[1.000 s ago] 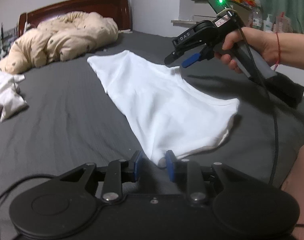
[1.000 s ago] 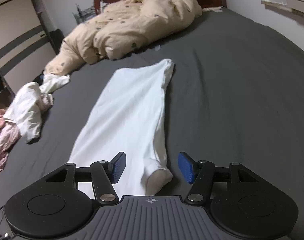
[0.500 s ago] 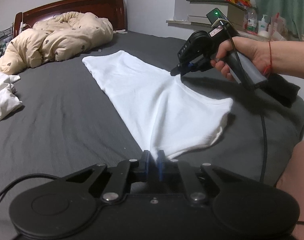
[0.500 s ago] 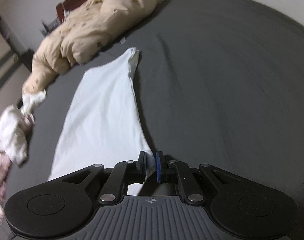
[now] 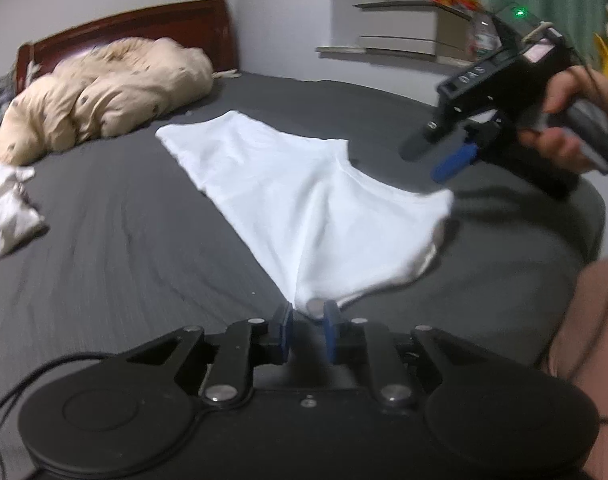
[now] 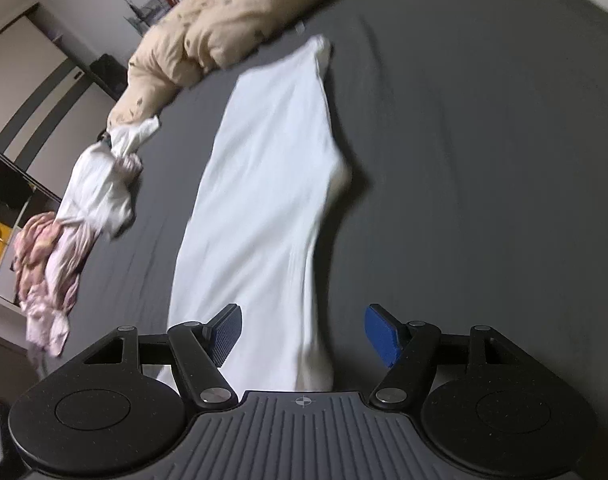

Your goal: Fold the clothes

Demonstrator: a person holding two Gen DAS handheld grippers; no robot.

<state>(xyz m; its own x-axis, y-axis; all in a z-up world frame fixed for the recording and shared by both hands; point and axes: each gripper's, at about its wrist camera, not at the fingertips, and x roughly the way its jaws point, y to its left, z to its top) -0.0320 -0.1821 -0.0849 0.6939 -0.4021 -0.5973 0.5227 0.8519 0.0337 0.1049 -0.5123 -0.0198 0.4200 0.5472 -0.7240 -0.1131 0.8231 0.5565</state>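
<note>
Crumpled white clothes (image 5: pixel 5 208) far left, beige duvet (image 5: pixel 103 92) by the headboard; bare grey bed (image 5: pixel 115 240) sheet around. White garment (image 5: pixel 304 200) lies flat mid-bed, soft, smooth, long. Left gripper (image 5: pixel 308 330) jaws opening, narrow gap, garment corner between them, pads not pressing. Right gripper (image 6: pixel 306 334) was pinched on the garment's edge half a second ago; now jaws opening wide, lifted off, holding nothing.

— What carried the things?
— A bed with a dark grey sheet (image 5: pixel 103 248).
— What lay on it?
— A white garment (image 5: pixel 304 200) in the middle, a beige duvet (image 5: pixel 103 92) near the headboard, and crumpled clothes (image 6: pixel 91 208) beside it.
</note>
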